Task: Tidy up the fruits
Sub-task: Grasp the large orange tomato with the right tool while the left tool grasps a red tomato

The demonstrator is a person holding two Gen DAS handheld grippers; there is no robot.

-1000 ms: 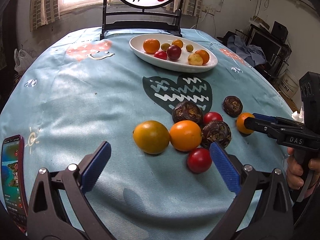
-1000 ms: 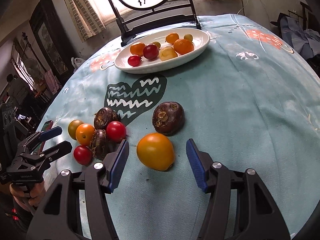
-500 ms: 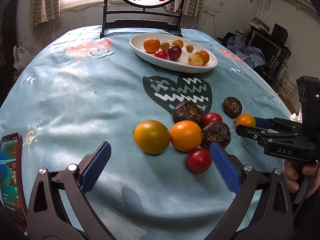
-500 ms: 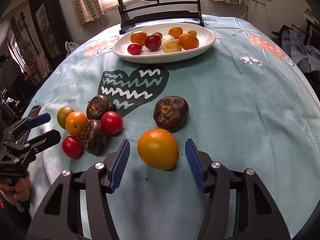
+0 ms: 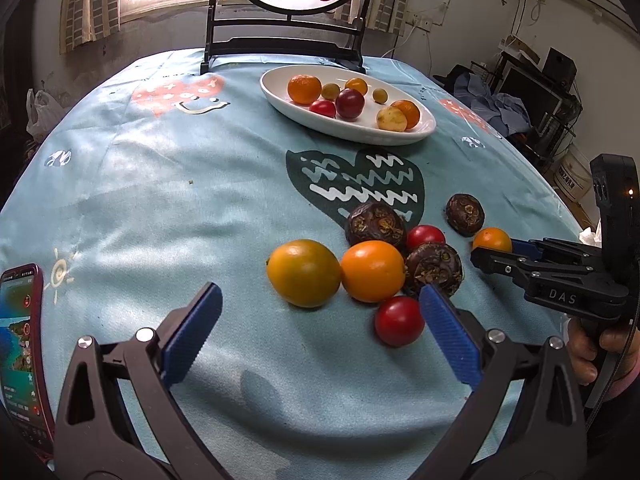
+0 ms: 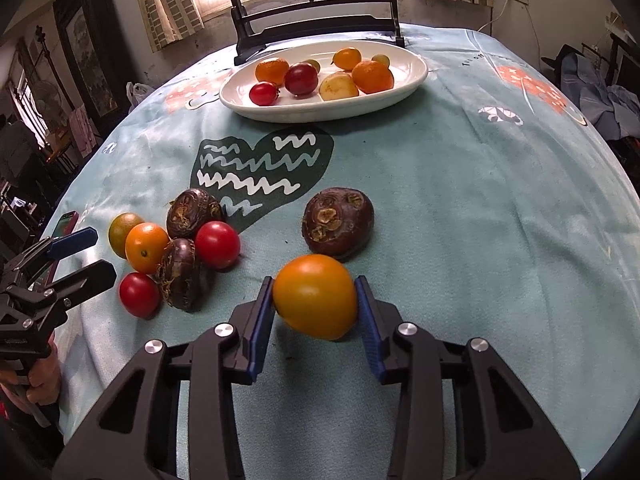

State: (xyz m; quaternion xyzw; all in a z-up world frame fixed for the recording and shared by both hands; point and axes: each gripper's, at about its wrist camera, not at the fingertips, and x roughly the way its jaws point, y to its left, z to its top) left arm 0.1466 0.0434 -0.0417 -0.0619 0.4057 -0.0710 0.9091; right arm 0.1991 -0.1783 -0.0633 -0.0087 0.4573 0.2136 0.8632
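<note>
My right gripper is shut on an orange tomato, low over the tablecloth; it also shows in the left wrist view. A dark brown fruit lies just beyond it. A cluster of fruit lies to the left: a yellow-orange one, an orange one, red tomatoes and dark brown ones. My left gripper is open and empty, just short of that cluster. A white oval plate with several fruits stands at the back.
A phone lies near the table's left front edge. A dark wooden stand with a round painted panel stands behind the plate. The light blue tablecloth covers the round table.
My right gripper moved forward around the orange tomato and closed on it. My left gripper stayed open and hardly moved.
</note>
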